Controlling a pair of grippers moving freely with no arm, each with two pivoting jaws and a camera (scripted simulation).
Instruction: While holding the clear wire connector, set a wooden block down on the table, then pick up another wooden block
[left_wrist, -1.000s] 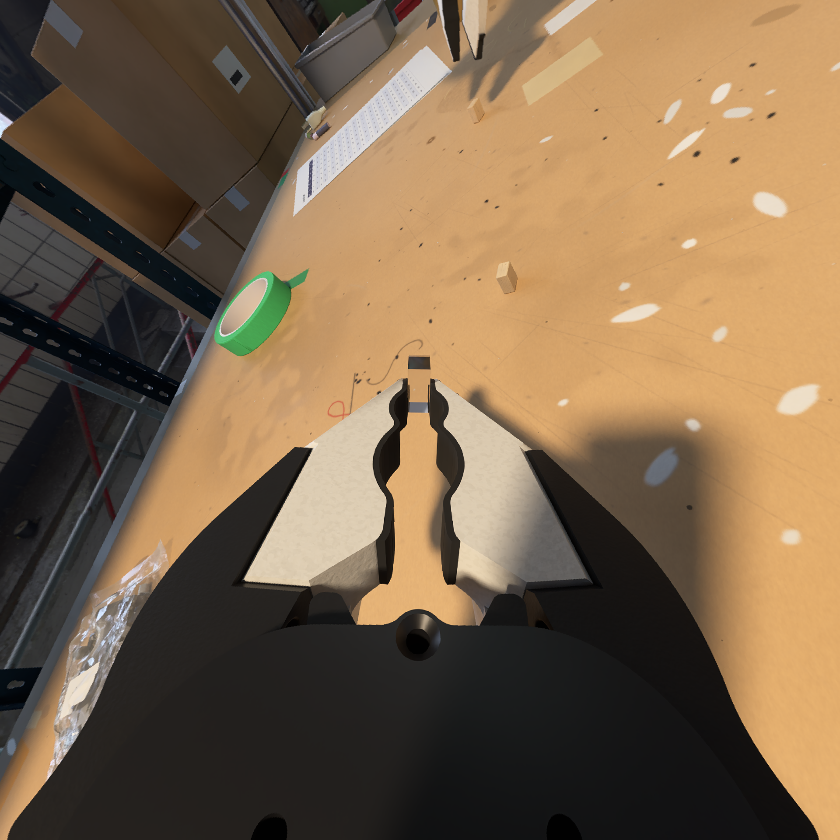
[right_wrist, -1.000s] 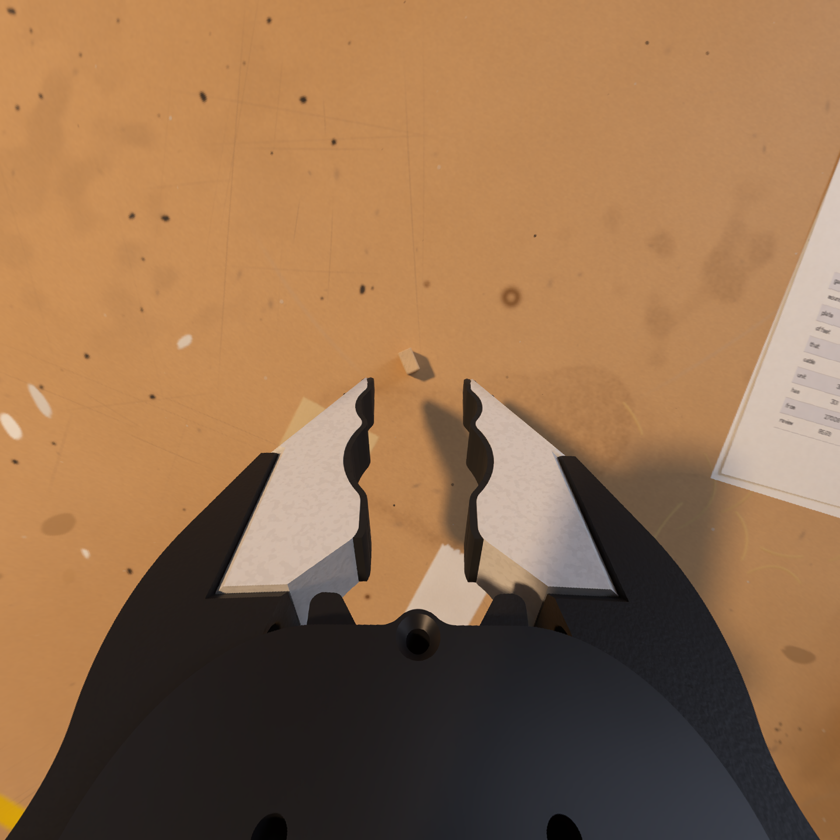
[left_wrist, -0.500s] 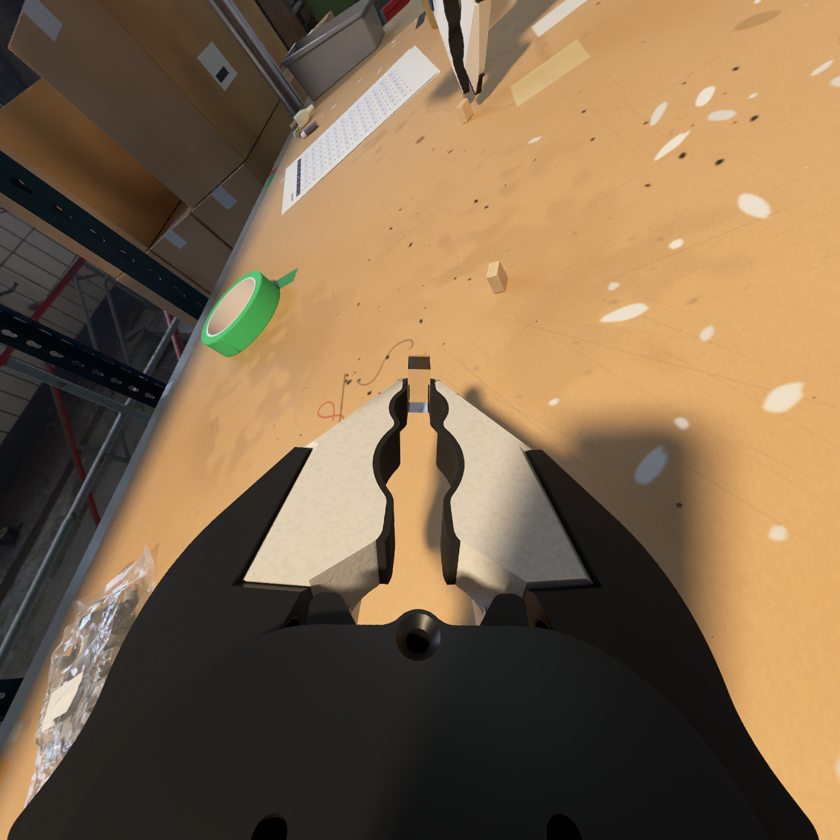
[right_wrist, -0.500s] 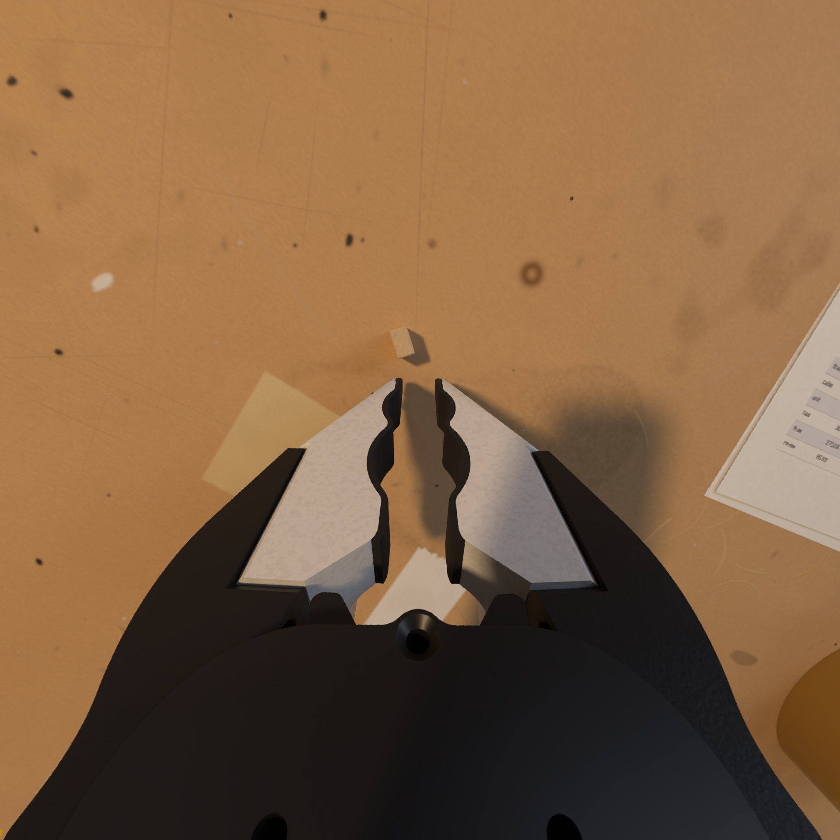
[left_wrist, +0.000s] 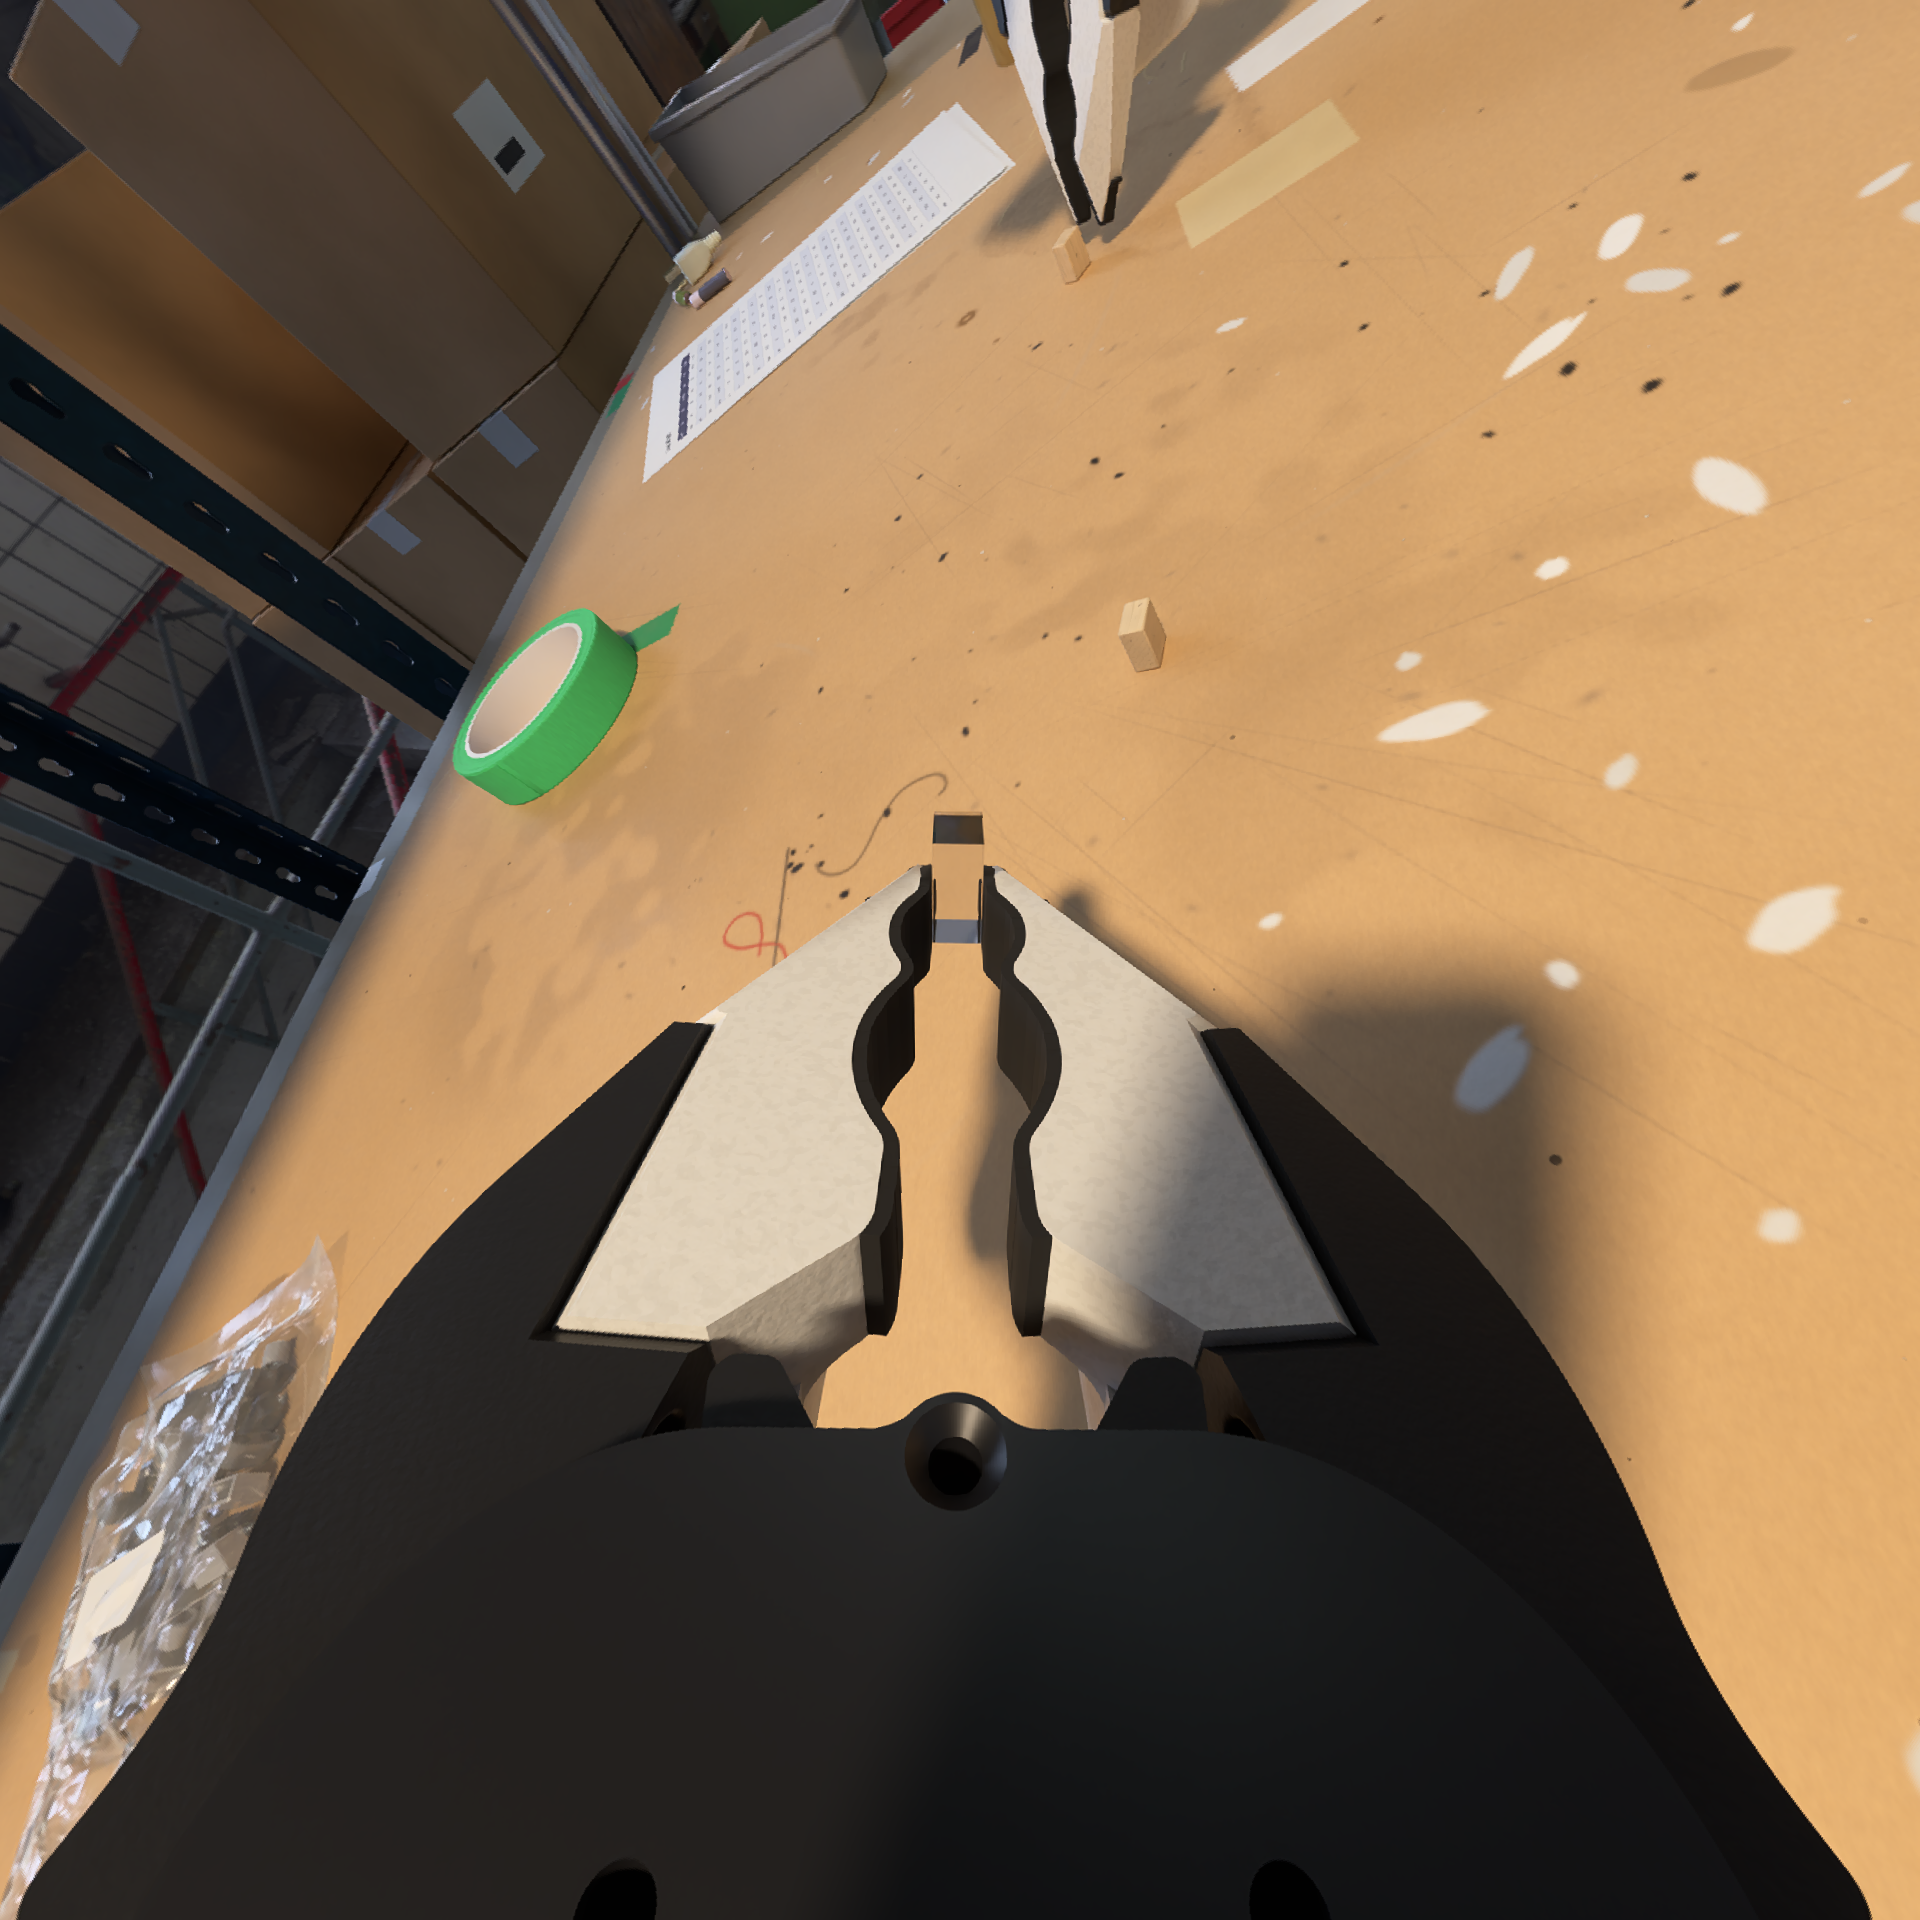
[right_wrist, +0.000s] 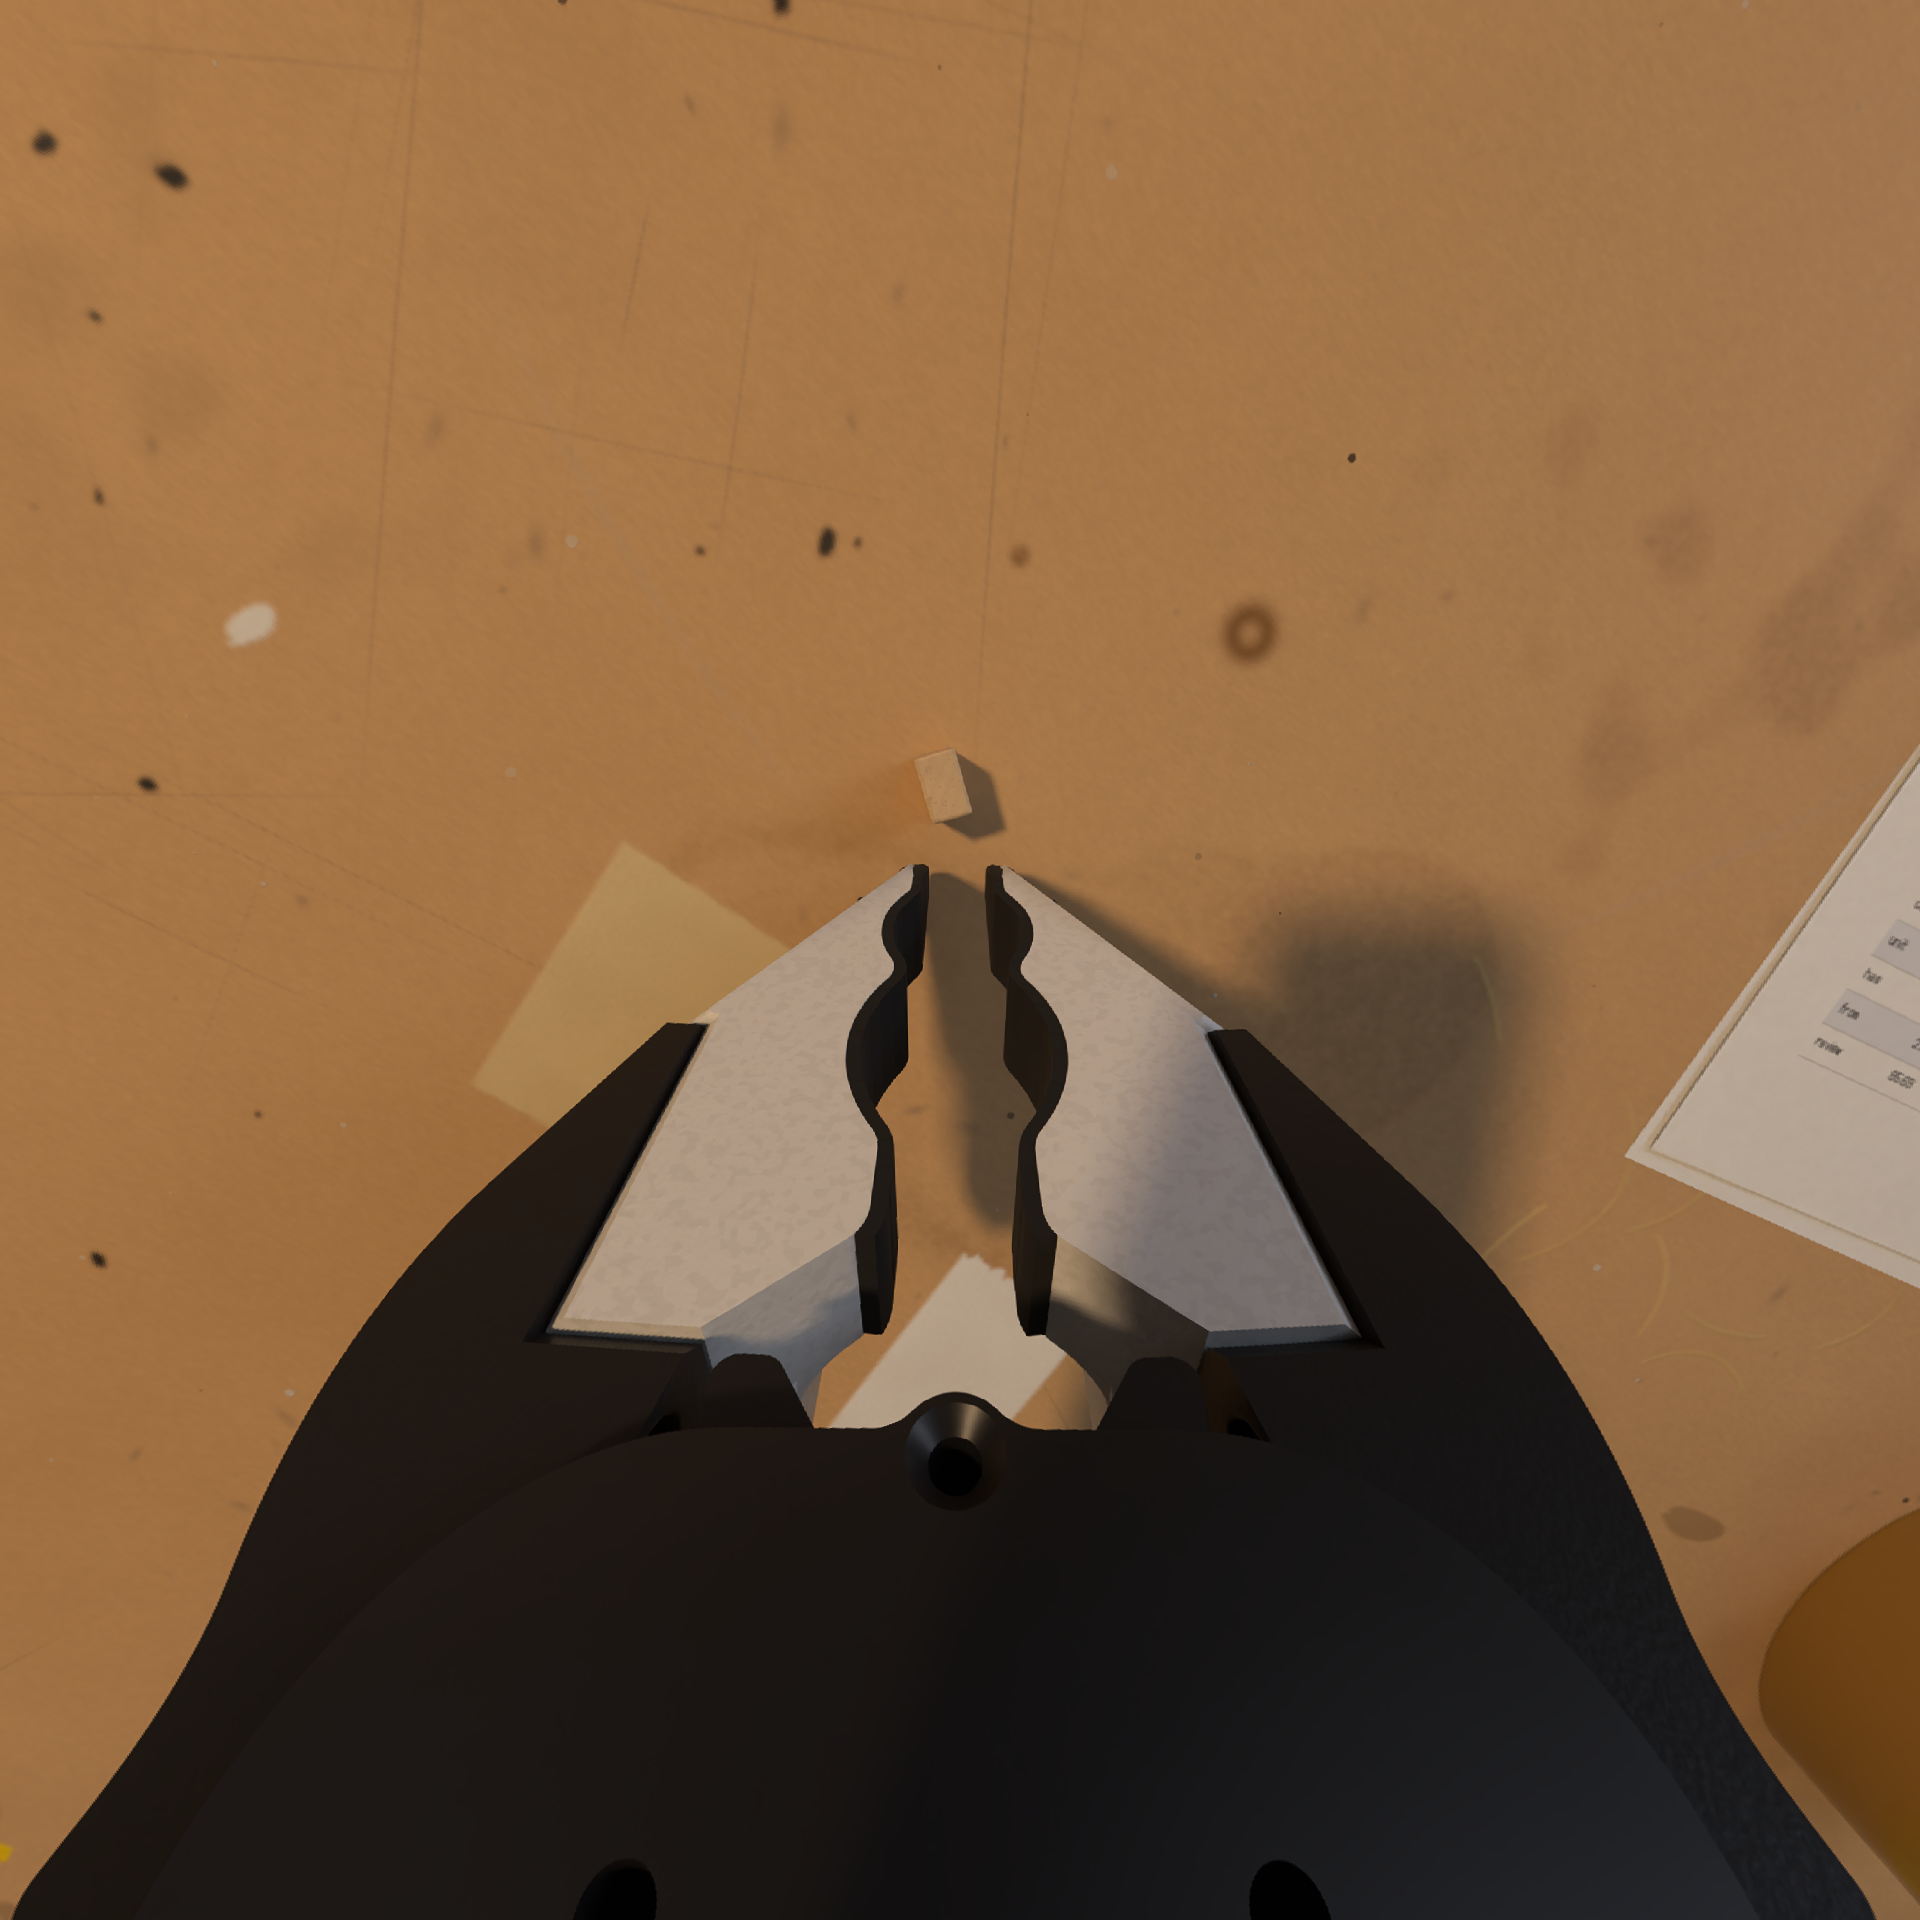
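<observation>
My left gripper (left_wrist: 956, 883) is shut on the clear wire connector (left_wrist: 957, 862), which sticks out past the fingertips above the table. One wooden block (left_wrist: 1142, 634) stands on the table ahead and to the right. A second wooden block (left_wrist: 1070, 255) lies farther off, below my right gripper (left_wrist: 1081, 114). In the right wrist view that block (right_wrist: 942, 787) lies on the table just beyond my right gripper (right_wrist: 956, 878). The jaws stand nearly together with only a narrow gap and nothing between them, well above the table.
A green tape roll (left_wrist: 545, 707) lies near the table's left edge. A printed sheet (left_wrist: 821, 281), a grey bin (left_wrist: 774, 104) and a tan strip (left_wrist: 1268, 171) are farther back. A plastic bag (left_wrist: 166, 1496) lies near left. A paper sheet (right_wrist: 1818, 1091) lies to the right.
My right gripper has closed from wide open to a narrow gap and risen away from the wooden block on the table. My left gripper still holds the connector and has shifted slightly.
</observation>
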